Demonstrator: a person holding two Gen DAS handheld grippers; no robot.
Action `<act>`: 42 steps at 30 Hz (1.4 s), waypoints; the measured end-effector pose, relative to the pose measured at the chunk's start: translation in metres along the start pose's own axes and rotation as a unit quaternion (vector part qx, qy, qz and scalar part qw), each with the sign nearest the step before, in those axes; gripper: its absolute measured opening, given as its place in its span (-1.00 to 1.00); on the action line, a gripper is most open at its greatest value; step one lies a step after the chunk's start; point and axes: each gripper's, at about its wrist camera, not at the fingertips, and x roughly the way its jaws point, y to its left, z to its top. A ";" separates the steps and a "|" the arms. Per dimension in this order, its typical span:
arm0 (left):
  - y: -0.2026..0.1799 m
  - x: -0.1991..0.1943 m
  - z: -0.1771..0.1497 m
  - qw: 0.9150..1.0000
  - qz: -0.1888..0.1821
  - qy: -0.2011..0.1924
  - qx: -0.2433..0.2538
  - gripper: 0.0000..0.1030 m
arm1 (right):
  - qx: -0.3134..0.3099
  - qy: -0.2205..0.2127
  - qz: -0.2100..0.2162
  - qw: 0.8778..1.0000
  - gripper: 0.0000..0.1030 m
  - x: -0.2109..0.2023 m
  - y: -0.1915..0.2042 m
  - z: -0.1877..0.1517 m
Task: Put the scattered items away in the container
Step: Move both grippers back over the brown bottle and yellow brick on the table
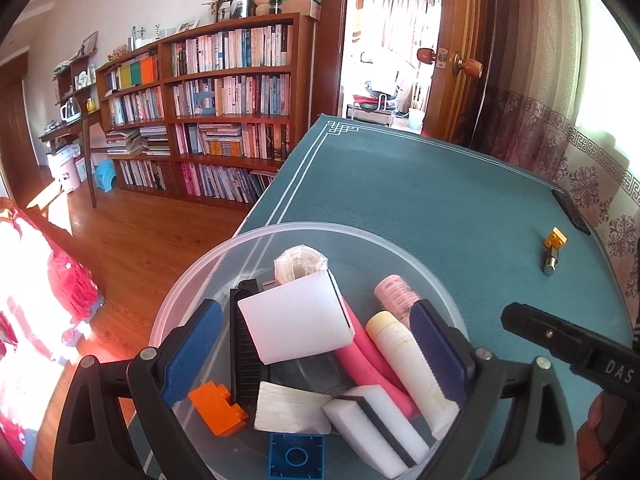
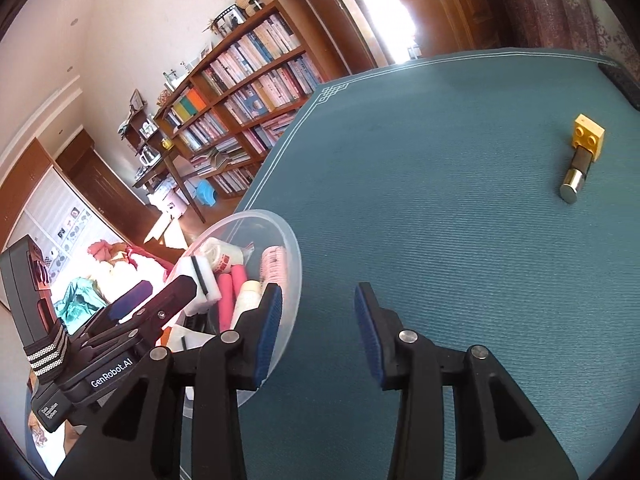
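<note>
Home study, packed bookshelves (image 1: 224, 92), wooden door (image 1: 456, 52)

Blue brick (image 1: 295, 456) cut by the bottom edge — black comb (image 1: 245, 354) half under the white block (image 1: 296, 320).

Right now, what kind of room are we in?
Probably a home study or living room: a big bookcase full of books, a wooden door, and a table with a teal cover.

Both grippers, left (image 1: 316, 344) and right (image 2: 318, 332), have black plastic arms, blue ribbed finger pads, silver rivets and white "GenRobot.AI" lettering.
</note>
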 end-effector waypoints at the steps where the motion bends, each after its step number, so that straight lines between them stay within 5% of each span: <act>1: -0.003 0.000 0.000 1.000 -0.001 0.000 0.003 0.87 | 0.005 -0.002 -0.004 1.000 -0.19 -0.002 -0.005 0.000; 24: -0.095 -0.002 0.009 0.996 -0.043 -0.007 0.078 0.87 | 0.104 -0.070 -0.109 0.986 -0.20 -0.065 -0.124 -0.001; 42: -0.188 0.034 0.006 0.987 -0.082 0.025 0.135 0.88 | 0.170 -0.091 -0.148 0.970 -0.19 -0.094 -0.196 -0.012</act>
